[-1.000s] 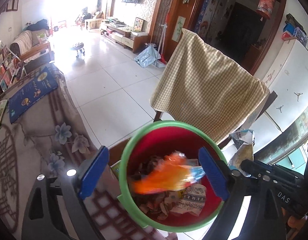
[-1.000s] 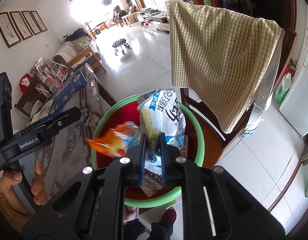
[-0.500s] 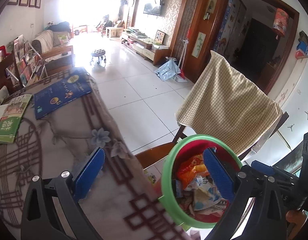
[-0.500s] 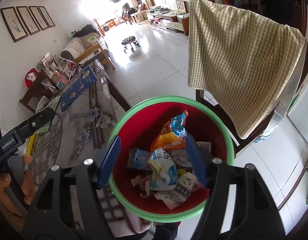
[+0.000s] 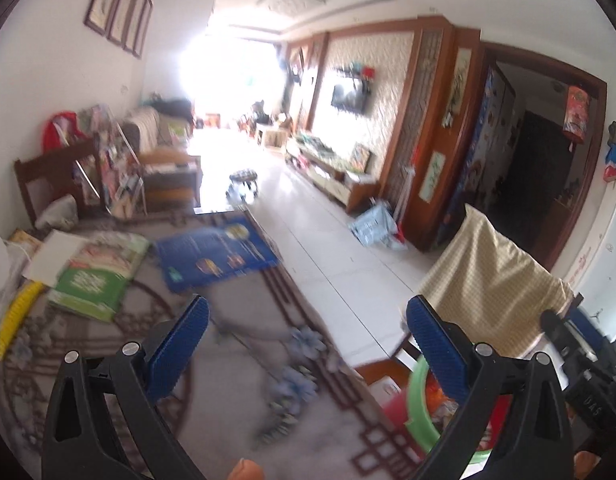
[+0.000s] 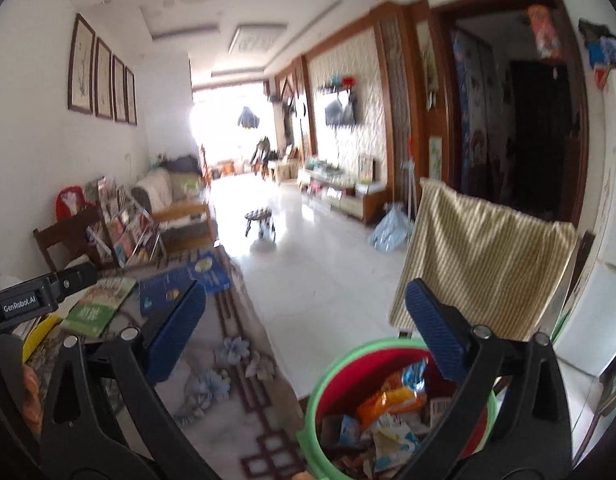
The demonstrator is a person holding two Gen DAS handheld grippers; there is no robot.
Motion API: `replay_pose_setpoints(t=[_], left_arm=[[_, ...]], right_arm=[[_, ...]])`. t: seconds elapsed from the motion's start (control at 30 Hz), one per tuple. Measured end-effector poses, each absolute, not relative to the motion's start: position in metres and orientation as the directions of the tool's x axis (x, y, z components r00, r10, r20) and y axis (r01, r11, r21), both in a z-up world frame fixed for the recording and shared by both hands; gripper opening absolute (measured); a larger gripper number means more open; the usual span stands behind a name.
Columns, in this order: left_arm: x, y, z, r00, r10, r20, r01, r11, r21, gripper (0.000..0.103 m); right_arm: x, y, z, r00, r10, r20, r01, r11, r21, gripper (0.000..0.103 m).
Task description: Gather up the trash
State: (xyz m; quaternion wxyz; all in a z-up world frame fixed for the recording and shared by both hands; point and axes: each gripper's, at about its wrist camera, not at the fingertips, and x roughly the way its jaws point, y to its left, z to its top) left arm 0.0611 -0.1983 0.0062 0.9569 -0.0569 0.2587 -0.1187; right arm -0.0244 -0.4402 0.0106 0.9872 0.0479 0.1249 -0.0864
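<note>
A red bin with a green rim (image 6: 327, 376) stands beside the table's edge, holding several wrappers, with an orange snack bag (image 6: 391, 398) on top. In the left wrist view the bin's rim (image 5: 417, 392) shows at the lower right behind a finger. My left gripper (image 5: 308, 344) is open and empty above the patterned tablecloth (image 5: 236, 392). My right gripper (image 6: 306, 320) is open and empty, raised above the bin and the table's edge. The left gripper's body (image 6: 36, 300) shows at the left of the right wrist view.
A blue book (image 5: 216, 254), a green book (image 5: 96, 276), white paper (image 5: 58, 254) and a yellow strip (image 5: 16, 316) lie on the far part of the table. A chair draped with a checked cloth (image 6: 479, 264) stands behind the bin. White tiled floor (image 6: 323, 280) runs beyond.
The orange bag and the white packet have dropped into the bin. My right gripper has opened. Both grippers have lifted and tilted up from the bin toward the room.
</note>
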Motion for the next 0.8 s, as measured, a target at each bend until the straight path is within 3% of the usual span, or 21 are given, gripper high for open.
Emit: replay_pose_setpoints(t=[0.07, 0.17, 0.33, 0.8], left_arm=[[0.054, -0.174, 0.018, 0.867, -0.223, -0.446, 0.177, 0.974, -0.143, 0.095], [0.048, -0.146, 0.03, 0.892, -0.165, -0.421, 0.129, 0.985, -0.112, 0.095], [0.035, -0.1, 0.034, 0.924, -0.016, -0.381, -0.001, 0.999, -0.043, 0.095], [0.012, -0.026, 0.018, 0.898, -0.028, -0.44, -0.04, 0.989, -0.146, 0.095]], right_arm=[[-0.031, -0.414, 0.017, 0.967, -0.191, -0.171, 0.203, 0.977, 0.059, 0.098], [-0.019, -0.377, 0.023, 0.957, -0.163, -0.242, 0.178, 0.983, 0.04, 0.098], [-0.019, -0.328, 0.019, 0.955, -0.145, -0.258, 0.169, 0.983, 0.074, 0.098], [-0.039, -0.252, 0.006, 0.943, -0.134, -0.305, 0.148, 0.989, 0.022, 0.098]])
